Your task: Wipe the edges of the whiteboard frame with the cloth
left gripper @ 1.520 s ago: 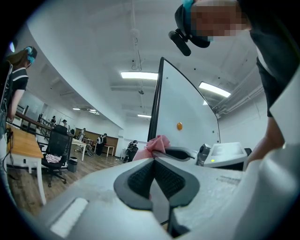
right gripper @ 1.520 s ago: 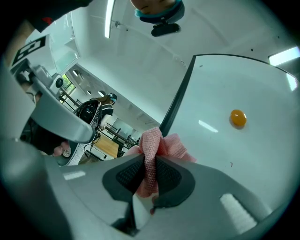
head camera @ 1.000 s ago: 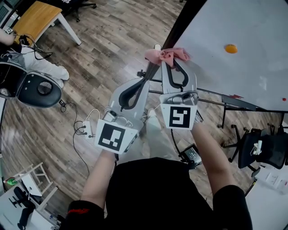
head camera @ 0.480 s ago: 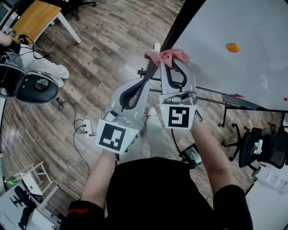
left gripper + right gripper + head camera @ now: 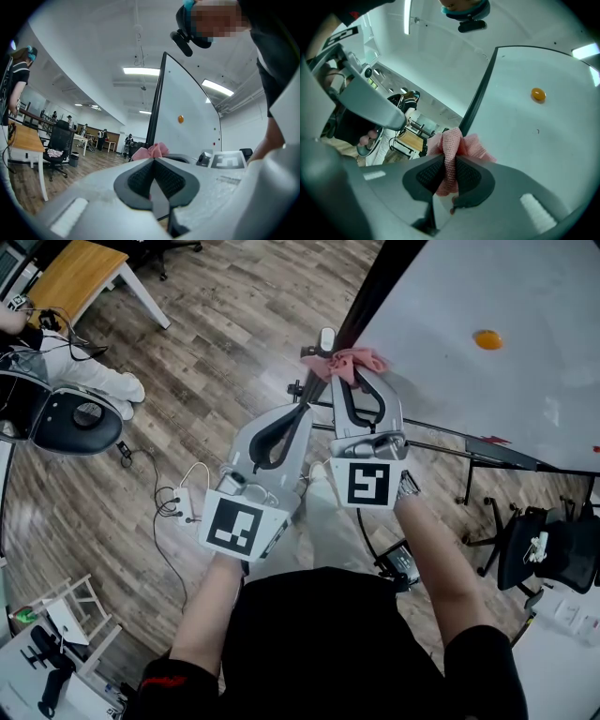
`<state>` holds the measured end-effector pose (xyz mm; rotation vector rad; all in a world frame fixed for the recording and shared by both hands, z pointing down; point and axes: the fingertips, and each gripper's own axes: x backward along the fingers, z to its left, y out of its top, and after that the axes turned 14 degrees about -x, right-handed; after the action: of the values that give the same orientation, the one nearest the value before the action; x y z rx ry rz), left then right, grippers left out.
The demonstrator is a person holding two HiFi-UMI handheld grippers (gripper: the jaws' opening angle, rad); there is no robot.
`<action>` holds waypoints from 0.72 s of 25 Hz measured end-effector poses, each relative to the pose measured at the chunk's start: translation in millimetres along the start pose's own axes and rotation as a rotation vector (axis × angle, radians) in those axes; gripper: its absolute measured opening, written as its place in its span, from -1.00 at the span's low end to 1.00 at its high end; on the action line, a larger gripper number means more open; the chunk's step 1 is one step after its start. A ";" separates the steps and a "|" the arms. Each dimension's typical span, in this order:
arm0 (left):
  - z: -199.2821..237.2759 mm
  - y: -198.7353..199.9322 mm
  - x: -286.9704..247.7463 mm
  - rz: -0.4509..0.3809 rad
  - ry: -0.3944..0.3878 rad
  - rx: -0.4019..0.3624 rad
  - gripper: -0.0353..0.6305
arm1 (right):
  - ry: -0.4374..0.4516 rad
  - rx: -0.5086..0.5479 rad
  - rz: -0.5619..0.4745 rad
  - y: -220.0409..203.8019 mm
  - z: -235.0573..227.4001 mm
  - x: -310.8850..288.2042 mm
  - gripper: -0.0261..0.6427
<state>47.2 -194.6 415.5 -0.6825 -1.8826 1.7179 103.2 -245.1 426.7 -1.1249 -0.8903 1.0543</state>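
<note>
The whiteboard (image 5: 487,296) stands tilted at the upper right, its black frame edge (image 5: 366,296) running down to a corner by my grippers. My right gripper (image 5: 343,371) is shut on a bunched pink cloth (image 5: 342,362) that presses on that lower end of the frame. In the right gripper view the cloth (image 5: 451,145) is pinched between the pads, beside the frame (image 5: 478,93). My left gripper (image 5: 303,409) is shut on nothing, just left of and below the cloth; its view shows the cloth (image 5: 152,151) and the frame (image 5: 157,103) ahead.
An orange magnet (image 5: 487,338) sticks on the board. The board's stand bars (image 5: 441,451) run below it. A black office chair (image 5: 75,423) and a seated person's legs (image 5: 94,381) are at left, a wooden table (image 5: 70,277) top left, cables (image 5: 178,507) on the floor, another chair (image 5: 548,554) at right.
The right gripper and the cloth have shifted slightly left along the frame's lower end. The left gripper has hardly moved.
</note>
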 end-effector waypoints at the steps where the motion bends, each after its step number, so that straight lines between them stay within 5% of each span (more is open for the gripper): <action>1: 0.1 -0.8 0.0 0.003 0.001 0.000 -0.89 | 0.002 0.002 0.001 -1.1 0.3 -0.3 -0.77; 18: 2.4 -19.3 5.7 0.039 0.031 0.032 -0.89 | 0.007 -0.024 0.065 -31.6 7.4 2.1 -0.77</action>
<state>40.7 -194.1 434.7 -0.7338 -1.8279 1.7482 103.0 -244.1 459.2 -1.1836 -0.8680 1.0947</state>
